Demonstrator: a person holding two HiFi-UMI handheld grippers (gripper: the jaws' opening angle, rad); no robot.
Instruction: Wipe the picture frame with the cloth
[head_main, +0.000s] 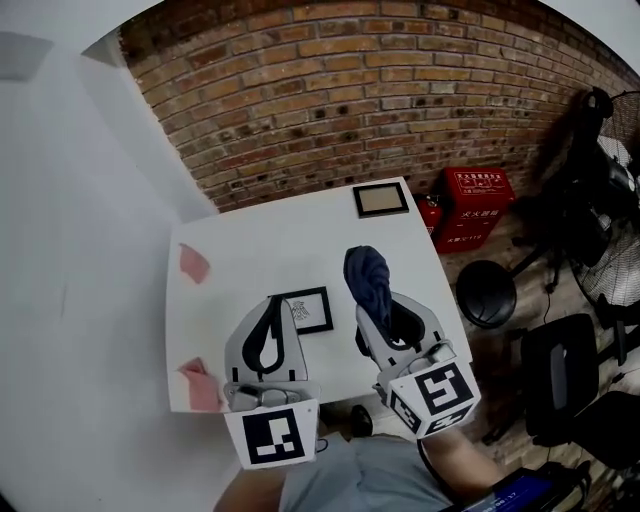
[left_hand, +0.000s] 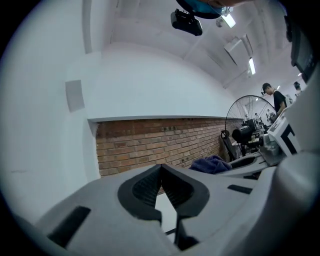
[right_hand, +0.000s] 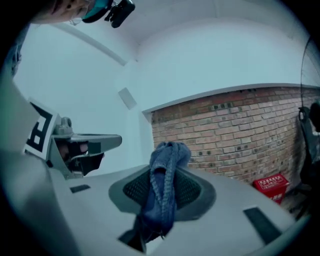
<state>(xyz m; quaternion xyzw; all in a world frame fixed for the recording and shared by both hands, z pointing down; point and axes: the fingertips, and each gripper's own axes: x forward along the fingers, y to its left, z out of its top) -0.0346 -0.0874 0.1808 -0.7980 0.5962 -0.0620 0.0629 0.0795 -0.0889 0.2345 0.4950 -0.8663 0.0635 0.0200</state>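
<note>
Left gripper (head_main: 274, 306): fingers pressed together, nothing between them, tips over left edge of black picture frame (head_main: 316, 311) lying flat on white surface (head_main: 240, 265), possibly touching it. Right gripper (head_main: 378, 312), just right of frame: fingers pinching blue cloth (head_main: 367, 278).

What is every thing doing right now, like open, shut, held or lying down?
left gripper: shut, nothing between its jaws
right gripper: shut on the cloth
cloth: bunched up, clamped in the right gripper
near picture frame: lying flat on the table
far picture frame: lying flat at the table's far edge
</note>
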